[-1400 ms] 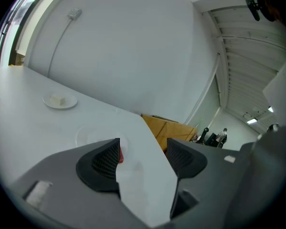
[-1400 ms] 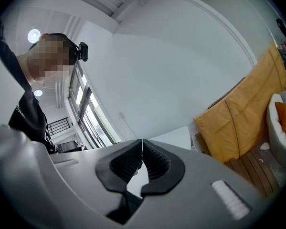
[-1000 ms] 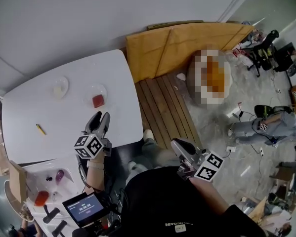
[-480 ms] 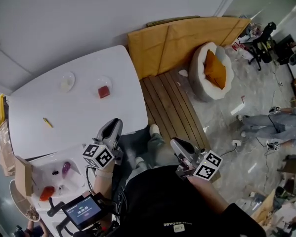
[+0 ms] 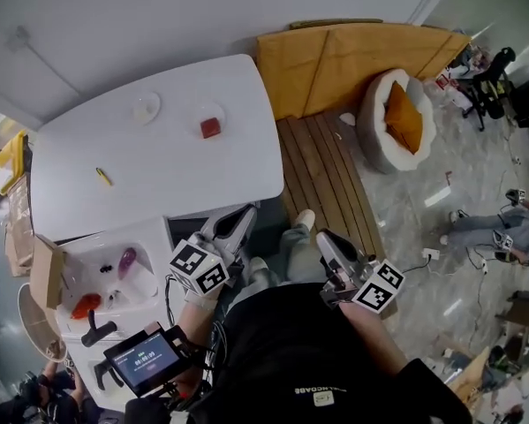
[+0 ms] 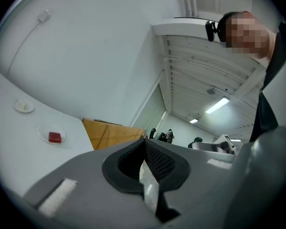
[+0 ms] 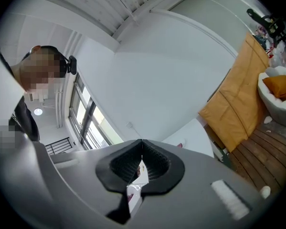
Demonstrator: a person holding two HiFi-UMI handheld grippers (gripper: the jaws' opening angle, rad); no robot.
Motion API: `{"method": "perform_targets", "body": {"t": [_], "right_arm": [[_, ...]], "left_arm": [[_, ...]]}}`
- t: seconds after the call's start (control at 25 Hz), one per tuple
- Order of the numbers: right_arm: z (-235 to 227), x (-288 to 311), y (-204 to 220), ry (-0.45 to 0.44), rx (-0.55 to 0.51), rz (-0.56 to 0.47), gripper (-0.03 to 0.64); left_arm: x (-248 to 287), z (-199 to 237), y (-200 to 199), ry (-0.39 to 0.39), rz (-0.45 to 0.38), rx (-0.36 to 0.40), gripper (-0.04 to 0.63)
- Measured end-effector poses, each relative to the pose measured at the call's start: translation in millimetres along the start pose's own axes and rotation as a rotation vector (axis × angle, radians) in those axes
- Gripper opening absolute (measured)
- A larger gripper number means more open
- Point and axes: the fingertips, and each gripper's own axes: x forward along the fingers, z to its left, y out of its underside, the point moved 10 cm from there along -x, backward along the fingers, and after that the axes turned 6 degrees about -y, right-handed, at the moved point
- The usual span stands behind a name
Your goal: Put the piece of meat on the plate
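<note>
1. I am reading the left gripper (image 5: 244, 213) as closed, its jaws pressing together on nothing, hanging just off the table's (image 5: 114, 184) near edge.
2. I am reading the right gripper (image 5: 325, 238) as closed tip to tip and empty, hanging beyond the table's near right corner.
3. The piece of meat (image 5: 211, 128) is lying on the plate (image 5: 199, 118), by the table's far edge, toward its right corner.
4. A small dish (image 5: 146, 108) is sitting near that plate, along the same edge.

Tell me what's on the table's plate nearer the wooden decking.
A red piece of meat lies on the clear plate. The plate's middle beneath it is covered.
</note>
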Motion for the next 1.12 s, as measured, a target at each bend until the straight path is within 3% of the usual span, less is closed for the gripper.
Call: {"method": "perform_targets", "body": {"t": [0.12, 0.36, 1.12], "right_arm": [[2.4, -3.7, -0.6, -0.009, 0.0, 0.001, 0.006], [-1.4, -4.7, -8.5, -0.052, -0.025, 0.04, 0.007], [-8.3, -24.0, -30.7, -0.163, -0.104, 0.138, 0.006]], "left_arm": [[-7.4, -20.4, 3.0, 0.022, 0.017, 0.053, 0.012], [-11.5, -58.6, 16.2, 0.058, 0.002, 0.057, 0.012], [-23.2, -139.0, 24.7, -0.123, -0.123, 0.047, 0.014]]}}
